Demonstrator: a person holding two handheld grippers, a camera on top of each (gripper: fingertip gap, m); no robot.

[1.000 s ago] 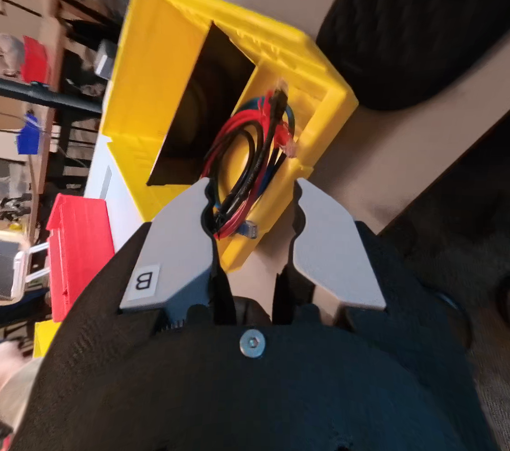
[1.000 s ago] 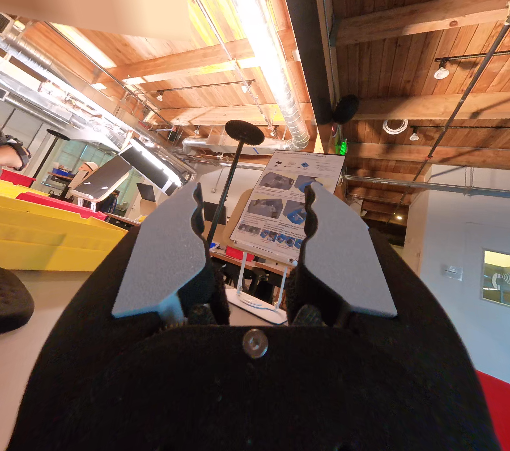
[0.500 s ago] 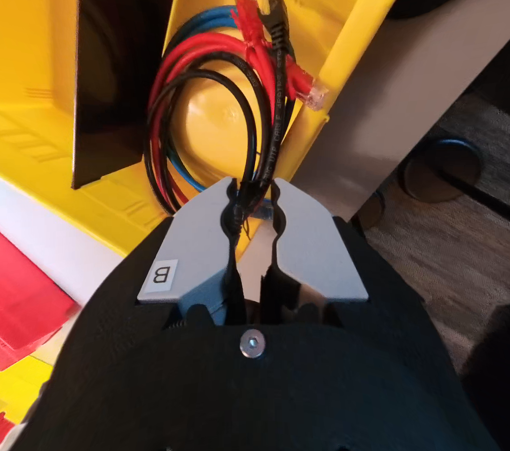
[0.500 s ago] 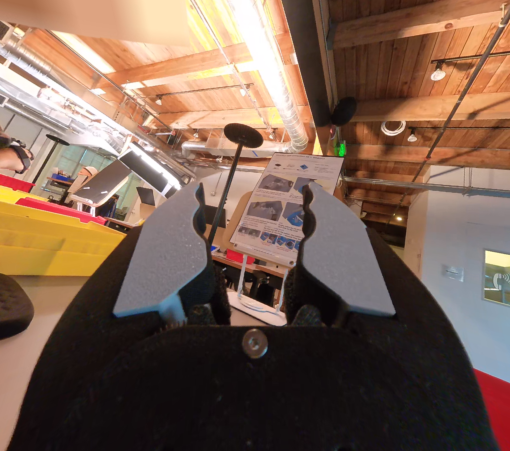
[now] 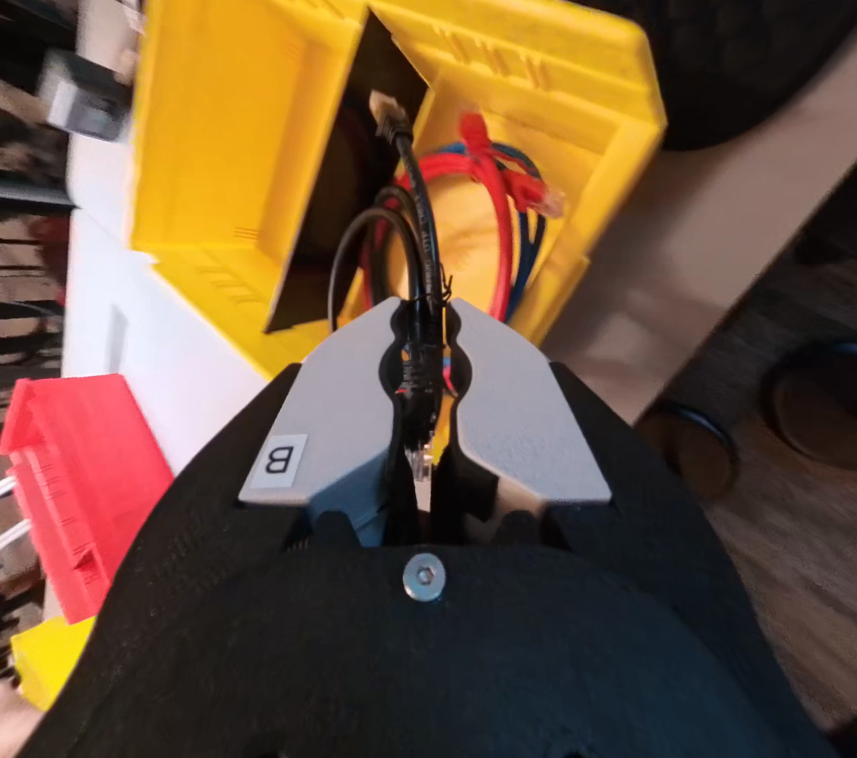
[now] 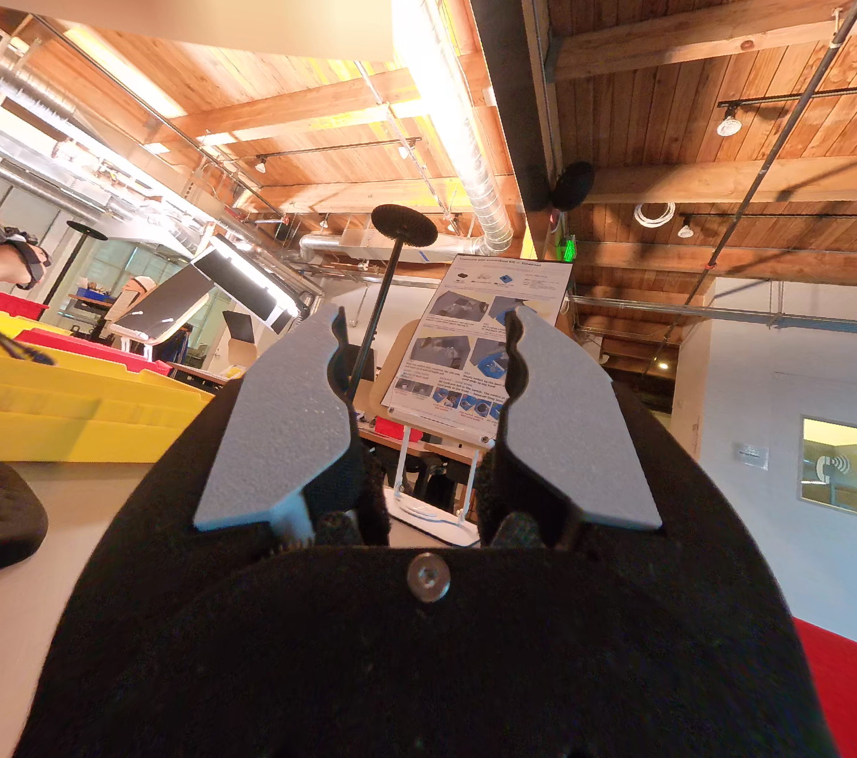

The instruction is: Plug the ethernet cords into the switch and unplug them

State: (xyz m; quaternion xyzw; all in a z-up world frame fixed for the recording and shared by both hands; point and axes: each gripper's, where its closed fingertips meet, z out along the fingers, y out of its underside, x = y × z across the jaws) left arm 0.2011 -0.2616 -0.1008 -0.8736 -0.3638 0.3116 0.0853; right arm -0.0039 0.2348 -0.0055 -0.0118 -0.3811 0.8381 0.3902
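In the left wrist view my left gripper [image 5: 424, 309] is shut on a coiled black ethernet cord [image 5: 419, 235]. One clear plug [image 5: 387, 107] sticks up ahead and the other plug [image 5: 419, 464] lies back between the jaws. The cord is lifted above a yellow bin [image 5: 232, 110] that holds coiled red cords [image 5: 498, 198] and blue cords [image 5: 528, 235]. A dark divider [image 5: 334, 198] splits the bin. In the right wrist view my right gripper [image 6: 424, 318] is open and empty, tilted up toward the ceiling. No switch is in view.
A red bin [image 5: 79, 490] sits at lower left on the white table [image 5: 153, 346]. A black pad [image 5: 742, 17] lies at upper right on the tan tabletop; floor shows beyond its edge. The right wrist view shows yellow bins [image 6: 92, 416], an instruction sheet on a stand [image 6: 487, 346] and a thin black pole [image 6: 380, 309]. Left tips to right tips: about 55 cm.
My left gripper closed on the black cord in the bin and has pulled back, lifting it away from the red and blue cords. The right gripper has barely moved.
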